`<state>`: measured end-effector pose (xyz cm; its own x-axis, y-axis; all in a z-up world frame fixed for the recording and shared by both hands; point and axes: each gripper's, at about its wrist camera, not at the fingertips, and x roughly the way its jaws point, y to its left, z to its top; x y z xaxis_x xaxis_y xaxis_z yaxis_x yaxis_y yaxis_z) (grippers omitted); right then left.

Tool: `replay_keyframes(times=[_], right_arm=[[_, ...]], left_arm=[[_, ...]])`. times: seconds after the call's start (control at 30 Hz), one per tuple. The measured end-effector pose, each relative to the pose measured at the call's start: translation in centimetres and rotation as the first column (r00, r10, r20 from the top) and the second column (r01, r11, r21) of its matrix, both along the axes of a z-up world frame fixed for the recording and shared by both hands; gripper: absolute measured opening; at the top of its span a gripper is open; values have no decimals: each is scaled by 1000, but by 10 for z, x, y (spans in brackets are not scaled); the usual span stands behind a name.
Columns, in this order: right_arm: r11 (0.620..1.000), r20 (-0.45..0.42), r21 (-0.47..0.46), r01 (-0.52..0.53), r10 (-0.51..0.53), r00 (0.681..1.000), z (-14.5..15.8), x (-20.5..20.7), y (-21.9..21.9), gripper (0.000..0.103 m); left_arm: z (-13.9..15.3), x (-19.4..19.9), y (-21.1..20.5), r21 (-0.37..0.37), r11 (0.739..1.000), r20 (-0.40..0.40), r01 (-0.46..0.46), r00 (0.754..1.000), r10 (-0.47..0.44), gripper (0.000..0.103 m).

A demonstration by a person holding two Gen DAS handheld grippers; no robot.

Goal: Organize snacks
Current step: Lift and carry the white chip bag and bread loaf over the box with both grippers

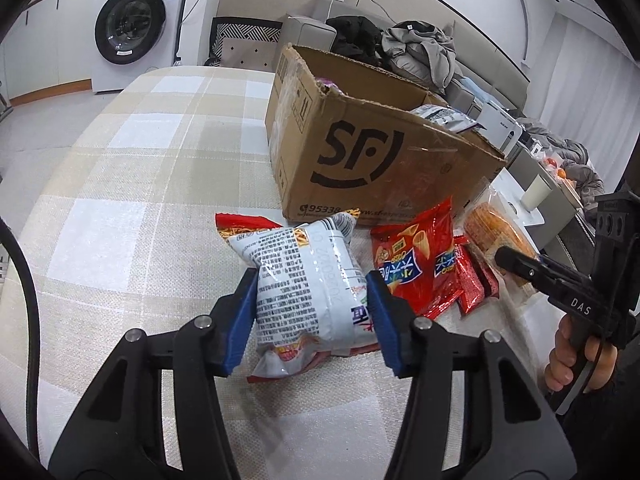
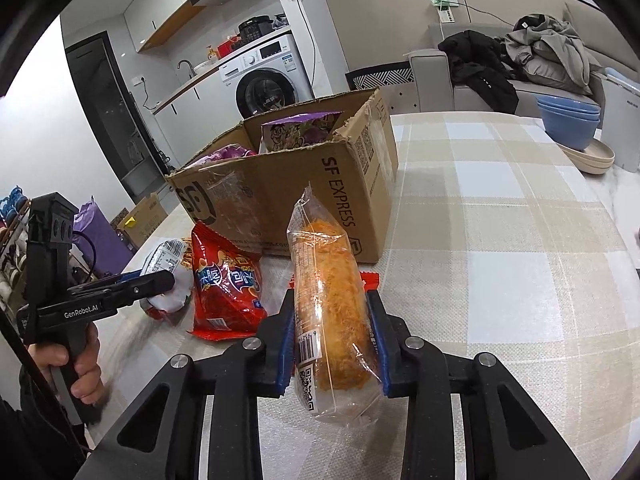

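Note:
My left gripper (image 1: pixel 311 278) is shut on a white snack bag (image 1: pixel 304 288) printed with small text, its blue pads pressing both sides; the bag's lower end rests on the checked tablecloth (image 1: pixel 140 184). My right gripper (image 2: pixel 331 296) is shut on a clear-wrapped orange floss bread roll (image 2: pixel 330 312), which stands tilted up off the table. Between them lies a red snack bag (image 1: pixel 416 264) (image 2: pixel 224 292), with small red packets (image 1: pixel 472 284) beside it. Just behind stands the open SF cardboard box (image 1: pixel 360 152) (image 2: pixel 280 200), holding purple snack bags (image 2: pixel 300 130).
Blue bowls (image 2: pixel 568 120) stacked on beige plates (image 2: pixel 592 156) sit at the table's far right. A white cup (image 1: pixel 536 192) stands beyond the table edge. A washing machine (image 1: pixel 132 24) and a sofa piled with clothes (image 2: pixel 540 52) are behind. A hand (image 2: pixel 86 364) grips the left handle.

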<state>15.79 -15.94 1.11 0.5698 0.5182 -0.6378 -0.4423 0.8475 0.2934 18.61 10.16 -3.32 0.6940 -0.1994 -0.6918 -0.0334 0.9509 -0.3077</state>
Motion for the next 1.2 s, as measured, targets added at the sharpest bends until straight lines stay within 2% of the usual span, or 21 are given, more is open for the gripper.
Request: replay_keyframes(times=[0.83, 1.2], right_arm=[[999, 65, 31, -8, 6, 998, 25, -15, -4, 31], [999, 98, 37, -20, 16, 995, 35, -20, -2, 31]], left_arm=[[41, -32, -5, 13, 1000, 81, -1, 997, 0, 50], [47, -33, -5, 18, 1000, 87, 1, 996, -3, 50]])
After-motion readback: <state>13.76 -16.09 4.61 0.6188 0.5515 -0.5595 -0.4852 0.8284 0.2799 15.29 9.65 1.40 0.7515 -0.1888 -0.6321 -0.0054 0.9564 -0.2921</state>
